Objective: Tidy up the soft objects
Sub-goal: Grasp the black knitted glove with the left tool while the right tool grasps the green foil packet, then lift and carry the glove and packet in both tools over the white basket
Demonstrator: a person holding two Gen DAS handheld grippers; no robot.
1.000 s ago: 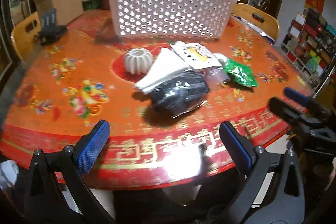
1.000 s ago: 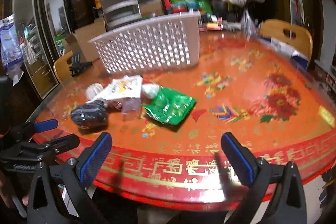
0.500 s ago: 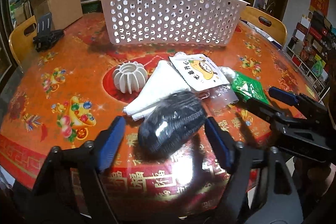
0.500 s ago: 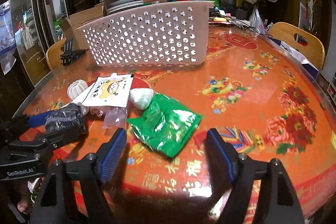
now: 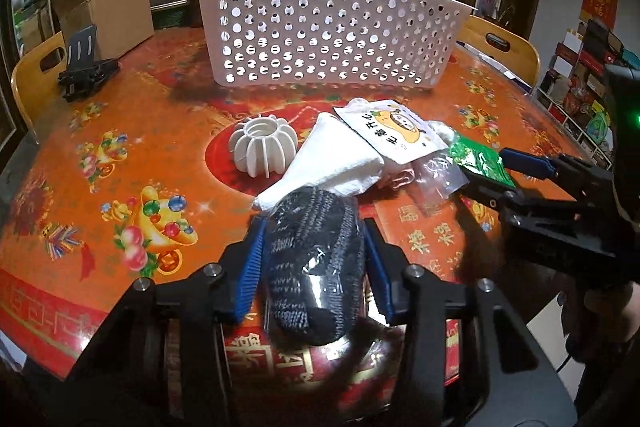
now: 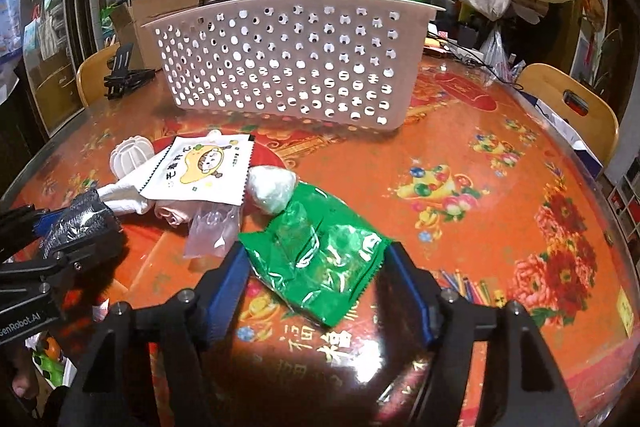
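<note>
The round red surface (image 5: 132, 131) carries a white basket (image 5: 332, 35) at the back, a black stand (image 5: 86, 71) at left, and mid-surface a ribbed white ornament (image 5: 264, 143), white cloth (image 5: 340, 163), knit bundle (image 5: 316, 267), clear bag (image 6: 214, 231) and green packet (image 6: 320, 259).

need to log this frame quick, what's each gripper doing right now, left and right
Left gripper: closed around the black knit bundle, pads against both its sides.
Right gripper: open, fingers either side of the green packet, not clearly clamped.

Colours on the table

Red-orange table (image 5: 152, 131) with flower prints and gold characters; white basket (image 5: 332, 35) dotted with holes; black knit bundle (image 5: 316, 267); shiny green packet (image 6: 320, 259); white cloth (image 5: 340, 163).
</note>
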